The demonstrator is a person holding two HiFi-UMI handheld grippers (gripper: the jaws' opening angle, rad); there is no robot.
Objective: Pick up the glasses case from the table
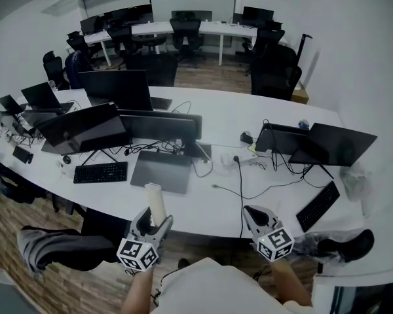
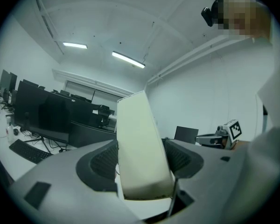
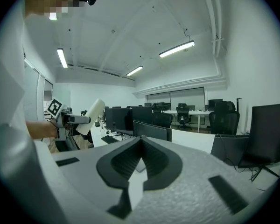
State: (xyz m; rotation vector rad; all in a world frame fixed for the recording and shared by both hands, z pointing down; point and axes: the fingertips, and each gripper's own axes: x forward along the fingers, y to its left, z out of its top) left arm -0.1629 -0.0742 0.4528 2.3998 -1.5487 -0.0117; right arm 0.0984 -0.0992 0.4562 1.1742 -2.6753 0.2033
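Note:
The glasses case is a cream, rounded oblong. It stands up out of my left gripper, lifted off the white table near its front edge. In the left gripper view the case fills the gap between the dark pads, which press on both of its sides. My right gripper hovers at the table's front edge to the right, its jaws closed together on nothing. The right gripper view shows the case off to its left.
Several monitors, a keyboard, a grey laptop and loose cables cover the curved table. A second keyboard and two tilted screens lie to the right. Office chairs stand behind.

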